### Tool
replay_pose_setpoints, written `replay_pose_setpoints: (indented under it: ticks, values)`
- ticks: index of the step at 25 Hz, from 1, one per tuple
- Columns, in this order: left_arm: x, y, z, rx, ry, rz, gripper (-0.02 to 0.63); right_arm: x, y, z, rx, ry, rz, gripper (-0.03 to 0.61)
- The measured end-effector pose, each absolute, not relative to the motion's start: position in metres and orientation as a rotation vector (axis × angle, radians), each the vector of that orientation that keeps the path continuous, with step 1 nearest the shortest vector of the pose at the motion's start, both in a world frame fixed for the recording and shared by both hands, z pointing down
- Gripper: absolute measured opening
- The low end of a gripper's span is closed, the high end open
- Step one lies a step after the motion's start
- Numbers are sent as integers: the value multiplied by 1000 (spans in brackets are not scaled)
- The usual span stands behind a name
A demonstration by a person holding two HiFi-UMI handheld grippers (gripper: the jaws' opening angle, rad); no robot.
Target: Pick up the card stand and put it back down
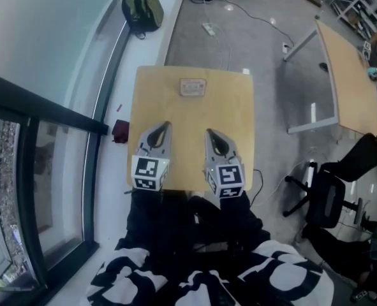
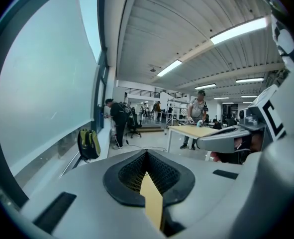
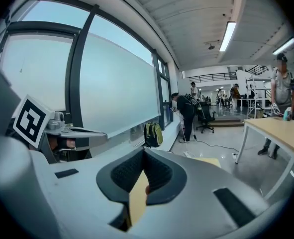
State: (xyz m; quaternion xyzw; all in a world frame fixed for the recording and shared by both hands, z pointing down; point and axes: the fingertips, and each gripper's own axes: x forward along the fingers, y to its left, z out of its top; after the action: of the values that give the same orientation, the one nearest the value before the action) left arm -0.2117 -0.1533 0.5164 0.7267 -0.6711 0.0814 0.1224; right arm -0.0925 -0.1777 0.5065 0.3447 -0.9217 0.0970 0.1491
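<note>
The card stand (image 1: 192,87) lay near the far edge of the counter (image 1: 239,110), well apart from both tools and straight ahead of the gap between them. The left hand-held gripper (image 1: 166,126) and the right hand-held gripper (image 1: 209,133) were side by side over the counter's near half. Each had its jaws together at the tips, with nothing gripped or touched.

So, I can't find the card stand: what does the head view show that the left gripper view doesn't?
Head view only: the small pale rectangular card stand near the square wooden table's far edge. Left gripper view only: people standing across the hall, ceiling strip lights. Both: the olive-green backpack and the shut left tongs.
</note>
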Motion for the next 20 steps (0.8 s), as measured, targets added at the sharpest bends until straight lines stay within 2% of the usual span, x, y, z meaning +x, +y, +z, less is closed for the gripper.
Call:
replay_pose_setpoints:
  ticks: [13, 15, 20]
  values:
    - [-296, -155, 561, 2098, -1876, 378, 19, -100, -213, 548, 1027, -2552, 381, 21]
    - [-309, -161, 574, 2110, -1840, 454, 36, -100, -219, 553, 1039, -2538, 385, 21]
    - [-326, -178, 603, 2123, -1720, 506, 153, -97, -230, 572, 1041, -2498, 424, 21]
